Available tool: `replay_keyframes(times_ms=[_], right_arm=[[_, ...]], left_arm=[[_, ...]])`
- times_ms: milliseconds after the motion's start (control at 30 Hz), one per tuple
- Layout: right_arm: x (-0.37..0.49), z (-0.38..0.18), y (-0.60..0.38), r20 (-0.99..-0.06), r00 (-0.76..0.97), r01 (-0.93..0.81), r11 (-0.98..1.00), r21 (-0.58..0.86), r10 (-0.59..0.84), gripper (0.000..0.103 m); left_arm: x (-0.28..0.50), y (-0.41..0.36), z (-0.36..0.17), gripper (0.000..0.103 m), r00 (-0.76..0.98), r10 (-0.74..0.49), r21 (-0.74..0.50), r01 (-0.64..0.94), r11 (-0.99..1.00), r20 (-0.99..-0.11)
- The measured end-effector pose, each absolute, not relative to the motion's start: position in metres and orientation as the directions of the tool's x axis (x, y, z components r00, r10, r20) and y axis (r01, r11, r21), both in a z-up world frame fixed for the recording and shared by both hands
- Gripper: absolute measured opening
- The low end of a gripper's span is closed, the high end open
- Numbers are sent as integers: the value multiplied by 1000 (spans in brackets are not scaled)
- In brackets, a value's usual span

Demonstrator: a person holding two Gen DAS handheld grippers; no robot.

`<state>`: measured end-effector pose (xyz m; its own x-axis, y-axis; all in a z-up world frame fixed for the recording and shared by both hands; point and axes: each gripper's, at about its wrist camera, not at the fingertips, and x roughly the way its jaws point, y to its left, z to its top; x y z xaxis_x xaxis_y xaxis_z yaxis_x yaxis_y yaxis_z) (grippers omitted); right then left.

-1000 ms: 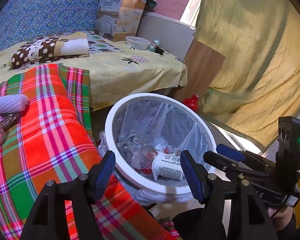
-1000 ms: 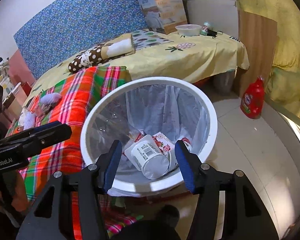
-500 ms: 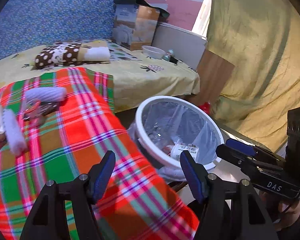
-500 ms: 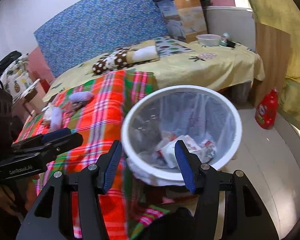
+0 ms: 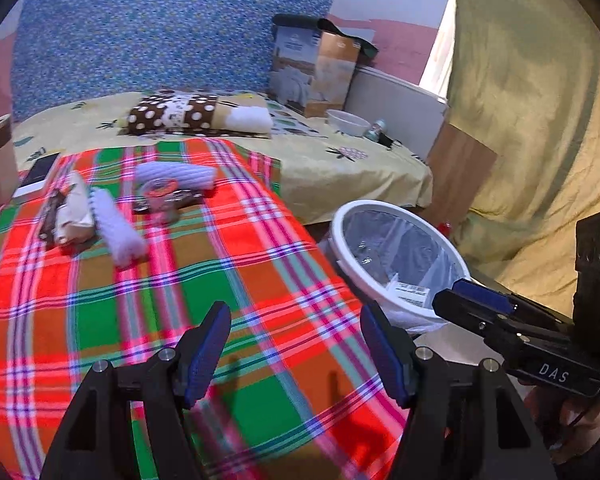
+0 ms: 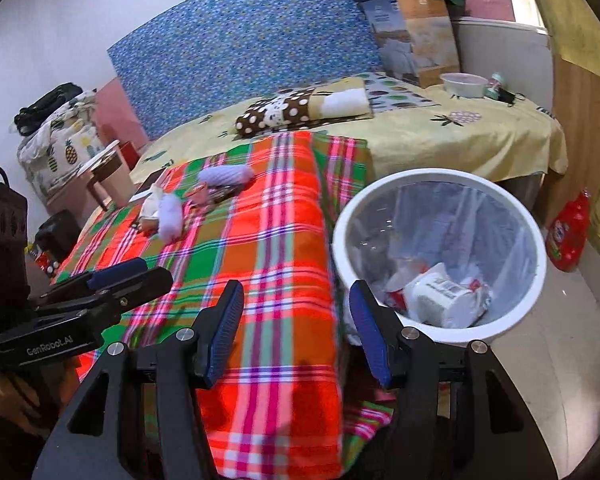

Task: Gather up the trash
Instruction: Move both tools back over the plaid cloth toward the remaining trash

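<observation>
both the left gripper [image 5: 294, 346] and right gripper [image 6: 296, 330] stand apart, empty, over the plaid blanket [image 5: 180, 300]. trash pile [image 5: 112, 208], perhaps wrappers, lies far on it; white bin [image 6: 440, 252] beside the bed holds a cup [image 6: 440, 300].

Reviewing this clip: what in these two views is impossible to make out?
- Bin contents: left wrist view, the near rim hides all but a labelled white item.
- Litter pile on the plaid blanket: both views, too small and blurred to identify.
- Red bottle: label unreadable in the right wrist view; in the left, almost hidden behind the bin.
</observation>
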<state>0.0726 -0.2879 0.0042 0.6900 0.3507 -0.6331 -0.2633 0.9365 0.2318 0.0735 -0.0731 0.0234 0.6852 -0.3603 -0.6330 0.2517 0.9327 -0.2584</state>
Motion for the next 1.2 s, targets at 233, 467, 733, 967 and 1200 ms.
replay_keyframes(times_ms=[233,467,733,967,1200], right_arm=[[69,6,-269,-632,674,-307,923,232,383,57],[69,7,-249,-635,653,-355,908,224,412,57],[75,9,-219,-642,619,-423,881,213,453,57],[86,8,-193,-654,589,-476,857,195,476,57],[104,6,-172,-668,559,-502,842,197,490,57]], left_arm=[[60,-49,25,67,710,-317,-250,202,947,-629],[56,-23,26,67,731,-274,-253,142,957,-625],[54,12,28,67,753,-203,-243,58,968,-626],[59,40,27,67,761,-150,-235,-4,972,-631],[73,75,29,67,770,-100,-239,-71,968,-630]])
